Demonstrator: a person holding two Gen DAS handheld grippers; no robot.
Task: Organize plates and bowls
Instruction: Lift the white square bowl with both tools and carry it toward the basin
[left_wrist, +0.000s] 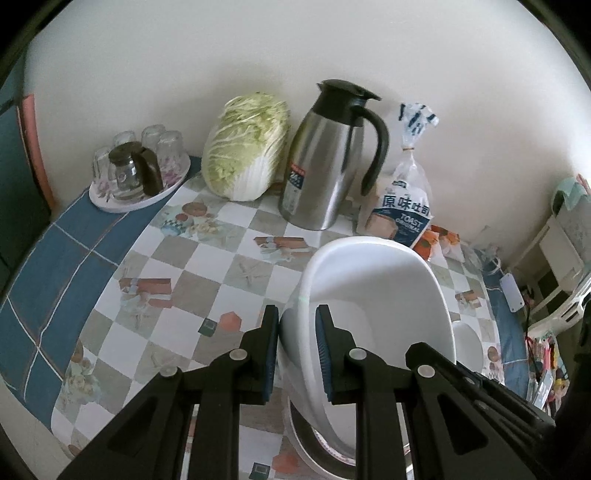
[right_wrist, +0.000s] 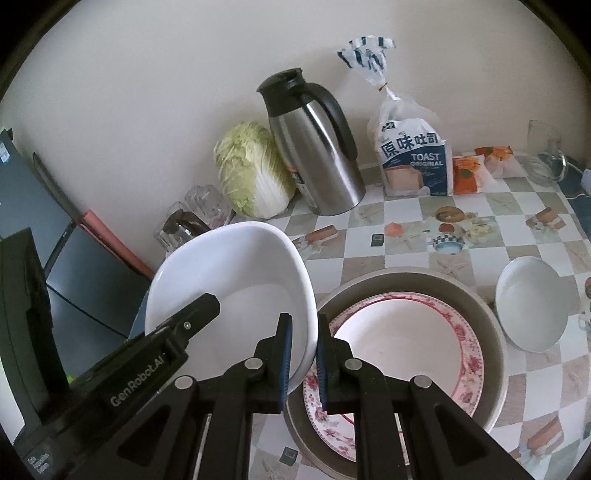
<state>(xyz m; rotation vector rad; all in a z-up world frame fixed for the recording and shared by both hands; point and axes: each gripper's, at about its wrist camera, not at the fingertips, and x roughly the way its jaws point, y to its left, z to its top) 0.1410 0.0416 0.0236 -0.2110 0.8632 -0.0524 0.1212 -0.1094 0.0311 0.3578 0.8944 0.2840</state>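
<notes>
Both grippers, left (left_wrist: 297, 345) and right (right_wrist: 303, 352), are clamping the bowl's (right_wrist: 236, 280) rim, steadying it for stacking onto the plate (right_wrist: 402, 347).

Left wrist view: sits just behind left gripper (left_wrist: 297, 354), looks down along fingers toward far wall, close over table (left_wrist: 207, 258). Right wrist view: same setup behind right gripper (right_wrist: 303, 358), faces far wall, pitched down, equally close. Both share white bowl (left_wrist: 376, 302) (right_wrist: 236, 284) at fingertips, plus cabbage (left_wrist: 245, 147) (right_wrist: 253, 170), jug (left_wrist: 328, 155) (right_wrist: 314, 147), toast bag (left_wrist: 402, 206) (right_wrist: 413, 155) along far wall.
</notes>
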